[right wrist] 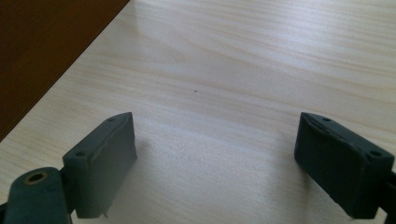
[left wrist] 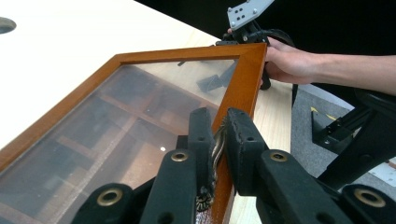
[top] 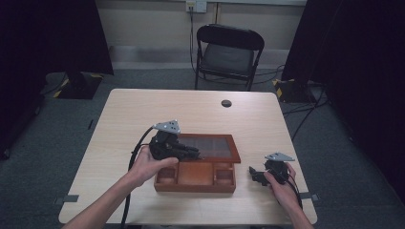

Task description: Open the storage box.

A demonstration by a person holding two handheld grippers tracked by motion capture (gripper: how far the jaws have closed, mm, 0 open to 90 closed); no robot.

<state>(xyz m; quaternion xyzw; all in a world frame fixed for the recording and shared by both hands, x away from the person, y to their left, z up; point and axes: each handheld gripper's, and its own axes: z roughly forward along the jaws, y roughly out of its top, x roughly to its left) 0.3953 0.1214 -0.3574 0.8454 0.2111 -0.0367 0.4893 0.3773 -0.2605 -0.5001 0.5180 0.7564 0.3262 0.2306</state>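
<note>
Lid-lifting step at frame centre: left gripper (left wrist: 217, 140) fingers clamp the glass lid (left wrist: 140, 112) frame; right gripper (right wrist: 215, 163), open, likely steadies the box (top: 196, 179) next.

Cut off at the bottom edge of the high view: both forearms. Hidden behind the left gripper (top: 184, 151): near-left corner of the glass-paned wooden lid (top: 212, 147) of the brown wooden compartment box (top: 196, 177). Blurred through the glass in the left gripper view: box dividers. Cropped at the left edge of the right gripper view: dark brown box side (right wrist: 42, 51).
</note>
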